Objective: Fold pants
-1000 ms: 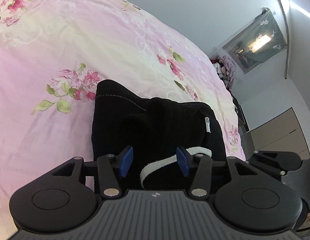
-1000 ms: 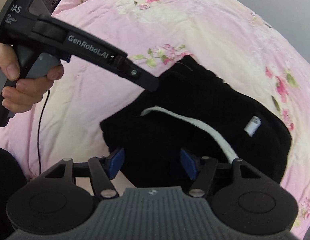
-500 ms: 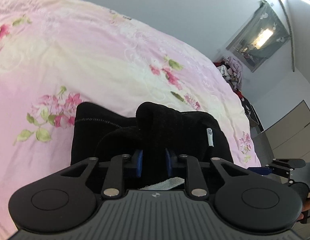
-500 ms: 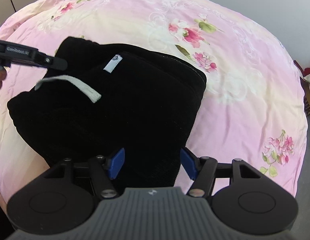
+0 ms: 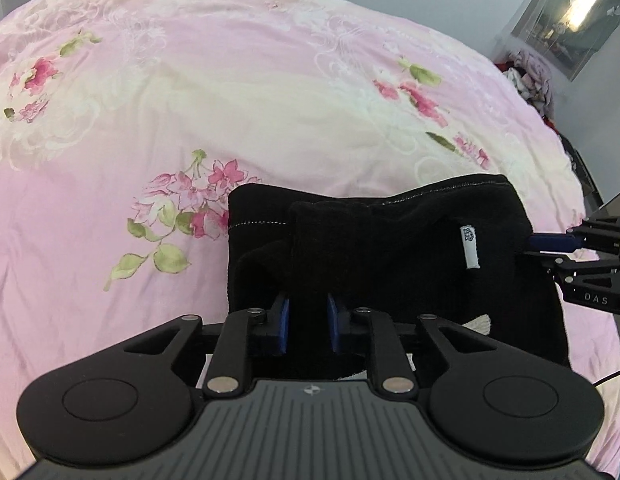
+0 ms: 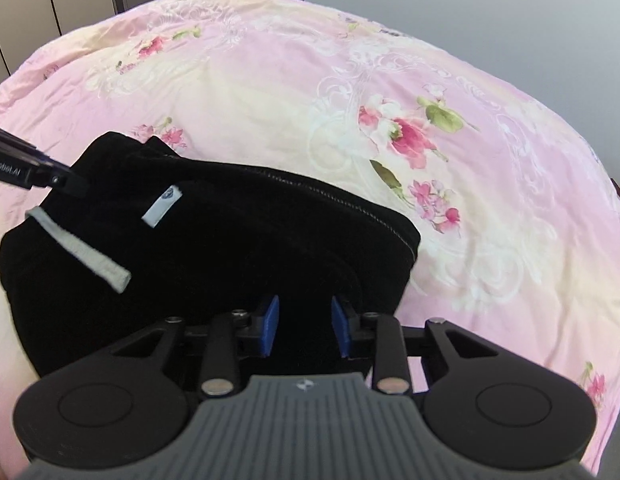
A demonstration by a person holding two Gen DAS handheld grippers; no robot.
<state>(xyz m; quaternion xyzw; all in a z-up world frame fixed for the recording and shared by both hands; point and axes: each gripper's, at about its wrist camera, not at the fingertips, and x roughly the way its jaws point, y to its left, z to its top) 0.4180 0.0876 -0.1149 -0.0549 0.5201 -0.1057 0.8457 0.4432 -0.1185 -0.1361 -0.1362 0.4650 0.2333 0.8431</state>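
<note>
Bedspread [image 5: 310,120]: pink and cream cotton with printed rose sprays, lightly creased, filling both views.

Pants [image 5: 389,248]: black, plush, folded to a thick bundle on the near part of the bedspread; white-stitched seam along the far edge. In the right wrist view the bundle [image 6: 230,248] lies left of centre.

Left gripper [image 5: 308,326]: blue pads narrowed onto a raised fold of the pants at the near edge, cloth pinched between them.

Right gripper [image 6: 304,328]: blue pads closed to a narrow gap, black cloth between them at the bundle's right end.

Drawstring [image 6: 78,250]: white flat woven cord, lying across the left of the bundle.

Label [image 5: 469,246]: small white tag on the top layer.
</note>
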